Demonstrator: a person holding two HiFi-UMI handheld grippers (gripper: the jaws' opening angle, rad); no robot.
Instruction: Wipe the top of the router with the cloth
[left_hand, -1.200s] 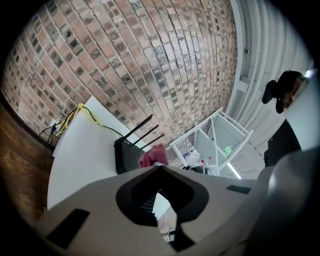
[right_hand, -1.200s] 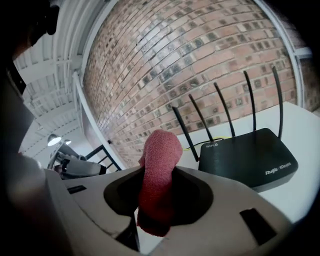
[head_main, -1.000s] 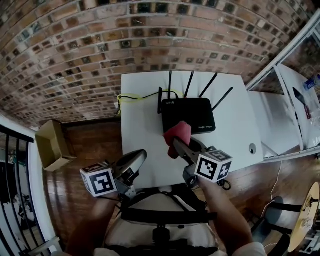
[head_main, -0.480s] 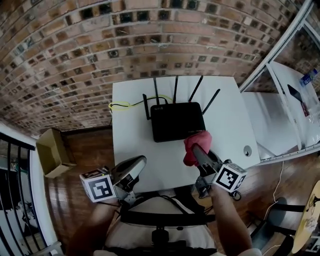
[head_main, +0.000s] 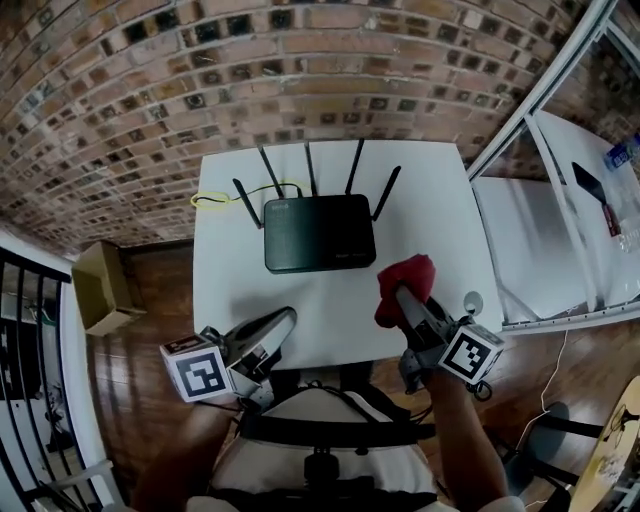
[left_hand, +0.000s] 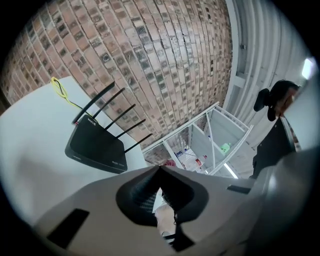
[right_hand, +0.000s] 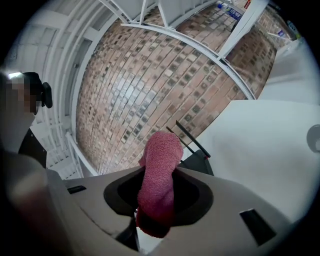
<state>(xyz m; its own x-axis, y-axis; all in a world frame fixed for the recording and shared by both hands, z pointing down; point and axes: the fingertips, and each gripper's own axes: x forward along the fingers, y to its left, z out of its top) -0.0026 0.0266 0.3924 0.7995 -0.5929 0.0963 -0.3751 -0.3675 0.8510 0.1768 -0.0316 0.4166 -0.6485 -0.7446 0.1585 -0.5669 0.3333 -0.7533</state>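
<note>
Right gripper (head_main: 404, 300) clamps cloth (head_main: 408, 275), tips buried; left gripper (head_main: 285, 318) closed, empty; router (head_main: 320, 233) apart.

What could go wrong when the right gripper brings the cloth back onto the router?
1. The cloth sticks out bunched from the right gripper; a sweep toward the back might snag the antennas and tip them.
2. Nothing steadies the router: the left gripper is shut, empty and apart from it near the table front edge. A firm wipe may slide the router and tug the yellow cable.
</note>
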